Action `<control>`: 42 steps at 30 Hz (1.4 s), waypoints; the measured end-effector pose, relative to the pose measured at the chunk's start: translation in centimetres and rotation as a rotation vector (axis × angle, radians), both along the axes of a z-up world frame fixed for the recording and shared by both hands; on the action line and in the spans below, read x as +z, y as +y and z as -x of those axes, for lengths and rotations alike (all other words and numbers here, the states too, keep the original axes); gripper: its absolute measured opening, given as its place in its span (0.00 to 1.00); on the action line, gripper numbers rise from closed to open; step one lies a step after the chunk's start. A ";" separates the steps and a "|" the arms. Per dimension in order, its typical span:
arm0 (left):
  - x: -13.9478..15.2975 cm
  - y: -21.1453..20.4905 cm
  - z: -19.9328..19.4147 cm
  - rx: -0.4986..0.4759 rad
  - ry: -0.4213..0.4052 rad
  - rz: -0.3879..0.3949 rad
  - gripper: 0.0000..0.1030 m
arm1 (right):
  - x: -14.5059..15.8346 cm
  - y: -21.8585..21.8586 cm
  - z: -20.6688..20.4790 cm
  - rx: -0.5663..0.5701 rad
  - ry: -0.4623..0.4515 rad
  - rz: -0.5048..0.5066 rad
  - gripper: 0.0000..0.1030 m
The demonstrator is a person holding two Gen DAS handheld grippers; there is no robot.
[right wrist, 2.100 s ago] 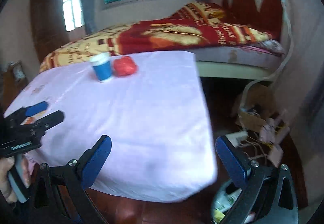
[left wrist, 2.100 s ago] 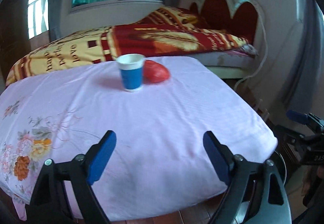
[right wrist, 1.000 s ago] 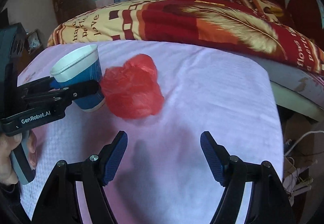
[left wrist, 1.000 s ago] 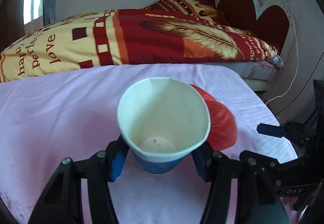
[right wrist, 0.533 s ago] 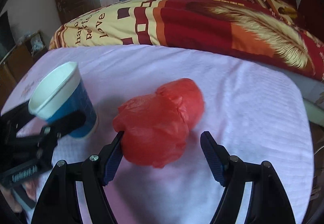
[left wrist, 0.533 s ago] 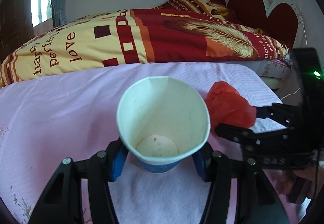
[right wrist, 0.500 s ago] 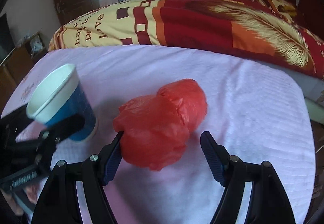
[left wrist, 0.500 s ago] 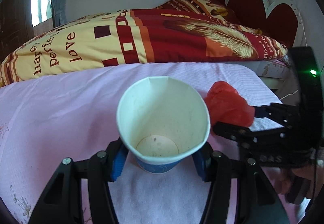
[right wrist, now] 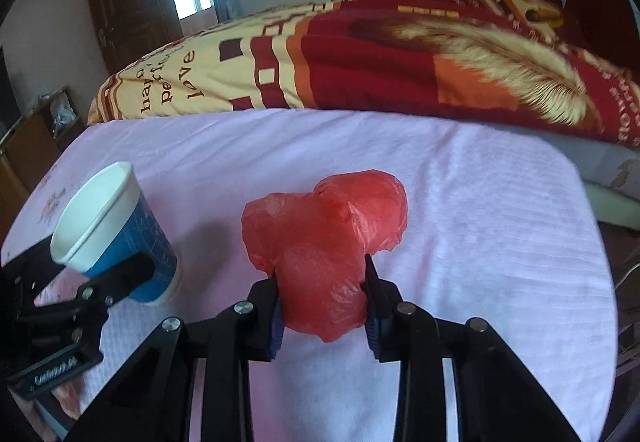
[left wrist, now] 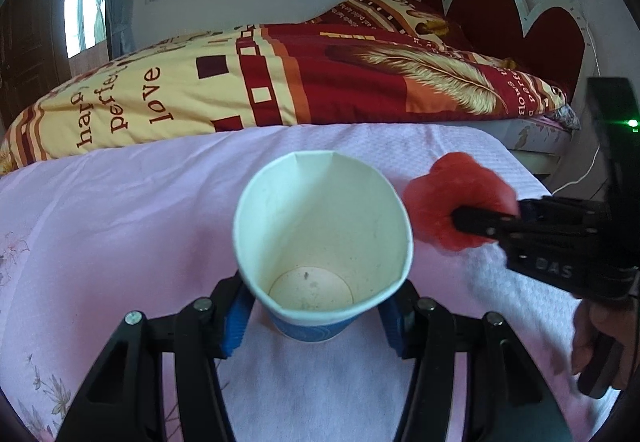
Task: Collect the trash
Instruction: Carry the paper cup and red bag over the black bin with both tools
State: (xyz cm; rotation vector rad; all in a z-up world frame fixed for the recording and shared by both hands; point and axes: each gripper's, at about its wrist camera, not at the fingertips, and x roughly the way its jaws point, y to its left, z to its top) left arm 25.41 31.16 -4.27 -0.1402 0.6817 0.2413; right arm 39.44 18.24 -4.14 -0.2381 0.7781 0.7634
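While both pieces of trash sit side by side on the pink-covered tabletop [right wrist: 480, 202], each of my tools already has its own piece between its fingers, so the coming lift turns on how each one lies in that hold. My left gripper [left wrist: 318, 312] has its blue pads pressed on the lower wall of the paper cup [left wrist: 322, 238], one pad on either side, clamped just above the base. The cup stands nearly upright, long axis vertical, mouth open to the camera and tipped slightly back toward me; inside I see only a stained bottom and no liquid. My right gripper [right wrist: 324, 306] is closed around the lower part of the crumpled red plastic bag [right wrist: 324, 242], its fingers dug into the film from left and right. The bag has no true long axis, but its bulk runs away from the fingers and a little to the right, ending in a rounded lobe that bulges past the fingertips. From the right wrist view the cup is to the left of the bag, close but not touching it. I judge both holds ready for a straight upward lift. The cup rim looks squeezed slightly out of round, so I would not tighten further, and the slack bag may slip if I swing it fast.
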 end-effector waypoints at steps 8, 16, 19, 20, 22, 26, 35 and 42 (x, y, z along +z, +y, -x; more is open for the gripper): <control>0.5 -2.3 2.2 -0.026 -0.010 -0.027 0.55 | 2.0 -3.6 4.4 -0.001 -0.080 0.011 0.33; 1.5 -5.4 4.8 -0.050 -0.026 -0.035 0.55 | 3.3 -6.7 9.4 0.007 -0.131 0.018 0.33; 2.0 -6.3 6.1 -0.057 -0.035 -0.040 0.55 | 3.9 -8.2 11.1 0.003 -0.138 0.005 0.33; 2.1 -6.6 6.4 -0.058 -0.038 -0.040 0.55 | 4.1 -8.9 11.8 0.000 -0.141 0.001 0.33; 2.5 -7.2 7.2 -0.064 -0.046 -0.040 0.55 | 4.4 -9.9 12.8 -0.003 -0.146 -0.004 0.33; 3.1 -8.3 8.7 -0.080 -0.058 -0.046 0.55 | 5.1 -12.2 15.1 -0.024 -0.165 -0.008 0.33; 4.1 -11.7 11.0 -0.133 -0.081 -0.049 0.55 | 6.0 -17.0 19.4 -0.064 -0.183 -0.024 0.33; 4.6 -15.2 12.6 -0.195 -0.096 -0.061 0.55 | 6.6 -21.9 22.0 -0.112 -0.196 -0.032 0.33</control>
